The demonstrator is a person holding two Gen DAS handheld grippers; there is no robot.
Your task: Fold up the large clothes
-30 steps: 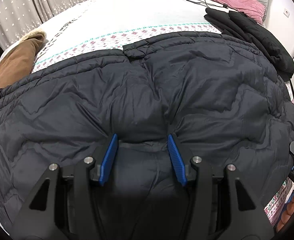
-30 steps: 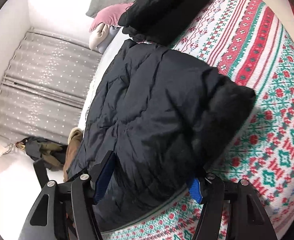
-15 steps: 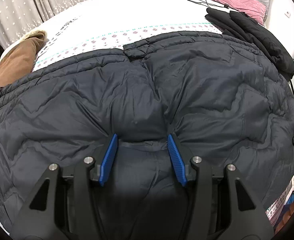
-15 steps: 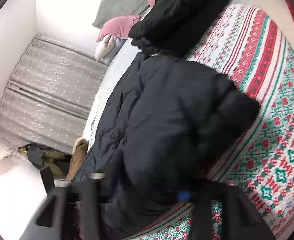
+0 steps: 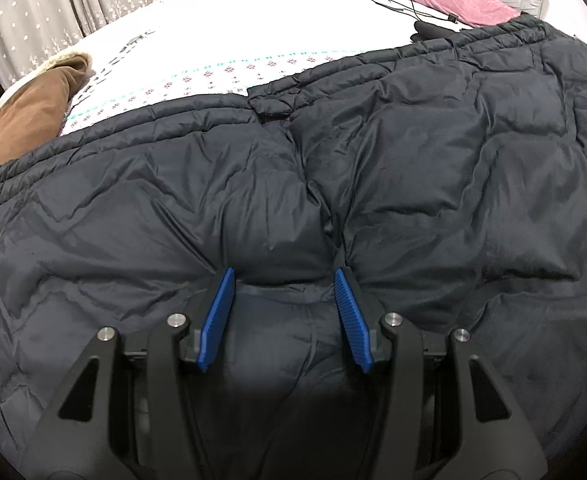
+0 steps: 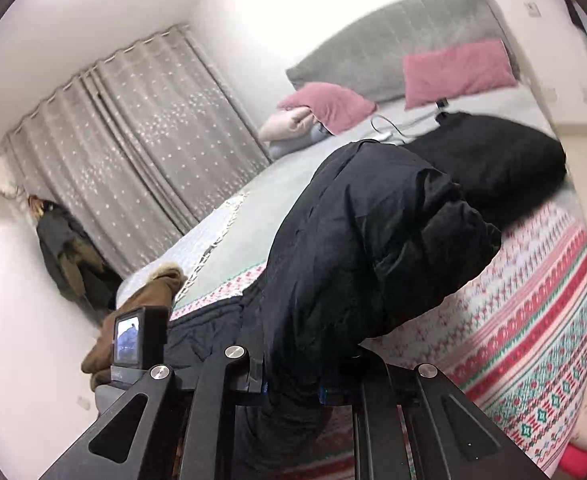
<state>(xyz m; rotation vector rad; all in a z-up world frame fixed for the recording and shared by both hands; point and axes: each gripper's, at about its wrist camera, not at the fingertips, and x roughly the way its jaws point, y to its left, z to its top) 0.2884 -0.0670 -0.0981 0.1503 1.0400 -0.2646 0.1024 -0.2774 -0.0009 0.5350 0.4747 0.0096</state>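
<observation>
**Padded coat held at two points on the bed**

Surface and room. A bed [image 6: 253,208] with a pale sheet is recorded, with a red-and-green patterned blanket [image 6: 533,344] spread over its near end. Grey star-print curtains [image 6: 141,128] are seen beyond the fingers against the far wall. Pink pillows [image 6: 457,68] and a grey headboard cushion [image 6: 397,40] lie at the head of the bed. A folded black garment [image 6: 501,160] rests on the bed beyond the lifted cloth, and a brown fleece-lined garment [image 5: 29,108] lies beyond and to the left of the left fingers. A dark coat [image 6: 69,256] is seen hanging at the wall.

Task item. The dark padded coat [image 5: 413,184] is spread across the bed ahead of the left gripper [image 5: 285,280]. The blue fingers [image 5: 217,316] of that gripper stand partly apart, pressed down into the padding, with a fold of coat bulging between them. The right gripper [image 6: 293,388] has just been closing and is clamped on an edge of the coat, which rises from between its fingers and droops forward over the blanket.

Hidden or unclear. The right fingers' pads are almost wholly buried in cloth. The right wrist view is blurred. The coat's near edge is cut off by the gripper bodies.
</observation>
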